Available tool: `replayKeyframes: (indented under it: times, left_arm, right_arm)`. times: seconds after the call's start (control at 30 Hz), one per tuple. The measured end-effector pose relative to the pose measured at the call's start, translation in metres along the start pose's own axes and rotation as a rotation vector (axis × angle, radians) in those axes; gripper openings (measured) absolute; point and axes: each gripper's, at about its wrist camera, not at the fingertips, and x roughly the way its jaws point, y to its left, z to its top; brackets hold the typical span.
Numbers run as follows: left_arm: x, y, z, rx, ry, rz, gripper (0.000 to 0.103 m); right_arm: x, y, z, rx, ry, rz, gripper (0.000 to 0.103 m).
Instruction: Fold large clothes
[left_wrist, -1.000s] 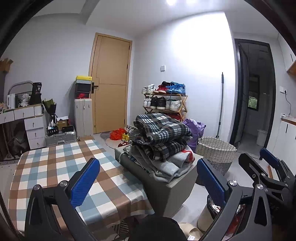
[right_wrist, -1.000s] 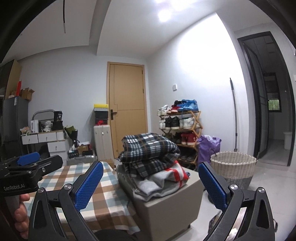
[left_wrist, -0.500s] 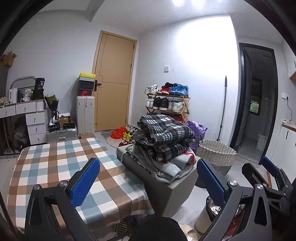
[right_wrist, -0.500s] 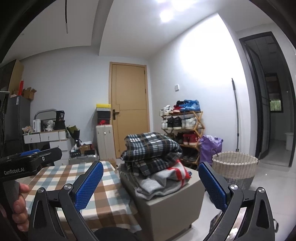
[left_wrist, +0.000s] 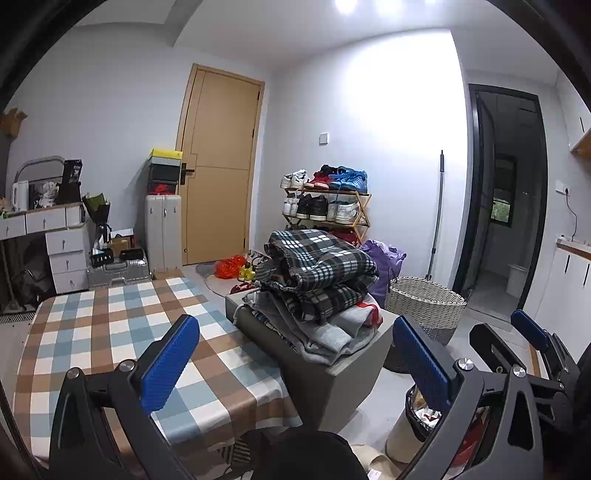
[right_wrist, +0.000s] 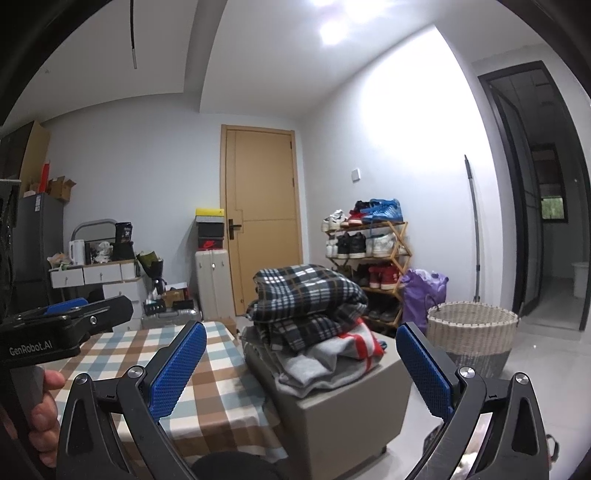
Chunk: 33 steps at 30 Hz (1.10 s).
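The left gripper is held level and points across the room, its blue-padded jaws spread wide and empty at the bottom of its own frame. The right gripper has the same pose, jaws spread wide with nothing between them, aimed slightly upward so more ceiling shows. Each tool is in the other's view: the right one at the lower right edge of the left view, the left one at the left edge of the right view, with a hand wrapped around its handle. The pile of clothes, a plaid blanket over grey and red garments, sits mid-frame on a grey box, well beyond both grippers. The checkered tablecloth fills the lower left, just beside the box.
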Motion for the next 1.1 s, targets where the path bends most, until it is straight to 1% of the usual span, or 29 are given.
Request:
replayKeyframes:
  times: [0.07, 0.2, 0.4, 0.47, 0.53, 0.6, 0.7, 1.1]
  left_arm:
    - [0.0, -0.002, 0.0, 0.011, 0.005, -0.002, 0.102]
    - [0.0, -0.003, 0.001, -0.002, 0.025, -0.013, 0.102]
    - [-0.004, -0.007, 0.003, 0.016, 0.011, -0.011, 0.102]
    - [-0.004, -0.007, 0.002, 0.017, 0.011, -0.009, 0.102]
    - [-0.004, -0.008, 0.002, 0.019, 0.012, -0.009, 0.102]
    - [-0.005, -0.008, 0.002, 0.017, 0.013, -0.008, 0.102]
    - [-0.004, -0.008, 0.003, 0.017, 0.016, -0.009, 0.102]
    - [-0.003, -0.006, 0.001, 0.023, 0.006, 0.002, 0.102]
  right_arm:
    - [0.0, -0.001, 0.0, 0.005, 0.001, 0.002, 0.103]
    - [-0.002, -0.001, 0.001, 0.009, 0.002, 0.004, 0.103]
    - [-0.002, -0.002, 0.001, 0.024, 0.008, 0.021, 0.103]
    - [-0.003, -0.001, 0.001, 0.019, 0.004, -0.002, 0.103]
    - [-0.006, 0.003, 0.001, -0.013, -0.011, -0.017, 0.103]
    - [-0.007, 0.006, 0.001, -0.029, -0.016, -0.006, 0.103]
    - [-0.008, 0.007, 0.002, -0.017, -0.01, 0.015, 0.103]
    - [-0.009, 0.008, 0.004, -0.021, -0.015, 0.014, 0.103]
